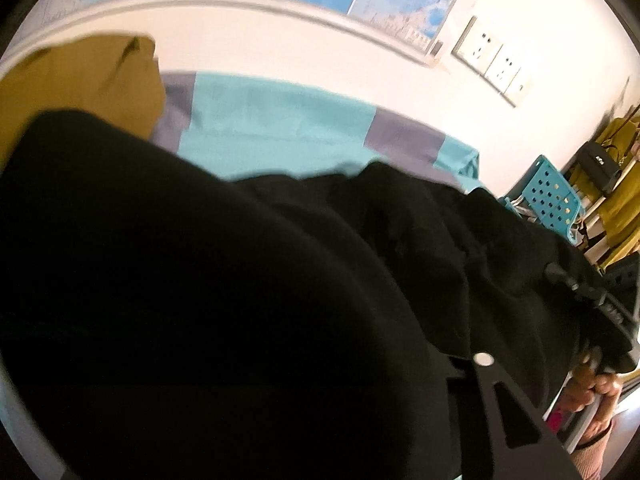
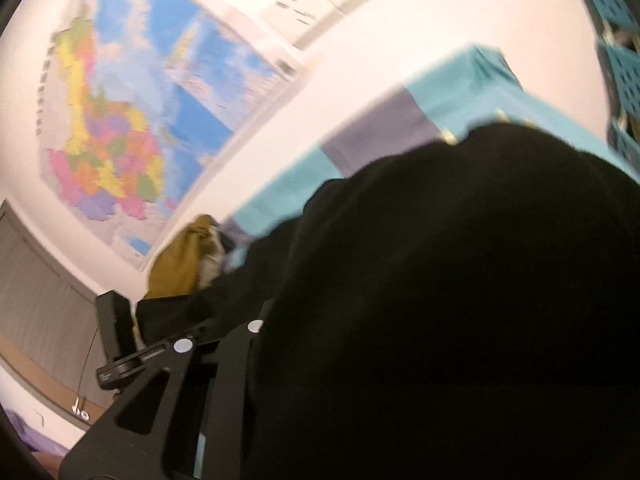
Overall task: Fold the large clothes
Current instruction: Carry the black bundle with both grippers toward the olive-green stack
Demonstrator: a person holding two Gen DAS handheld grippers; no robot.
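A large black garment point(image 1: 240, 280) is lifted off the teal and grey cover point(image 1: 280, 120) and fills most of both views. It drapes over my left gripper point(image 1: 360, 344), hiding the fingertips; only one finger arm point(image 1: 500, 392) shows, and the cloth bunches where the jaws meet. In the right wrist view the same garment point(image 2: 460, 300) covers my right gripper point(image 2: 320, 340), leaving only one finger arm point(image 2: 180, 360) visible. Each gripper appears shut on a part of the cloth. The right gripper's body point(image 1: 592, 300) and the hand point(image 1: 600, 392) holding it show at the far right.
A mustard garment point(image 1: 80, 80) lies bunched on the cover's far left, against the white wall. Teal perforated crates point(image 1: 552, 192) stand past the cover's right end, with yellow clothes point(image 1: 624, 200) behind them. A map point(image 2: 120, 120) hangs on the wall, wall sockets point(image 1: 492, 60) beside it.
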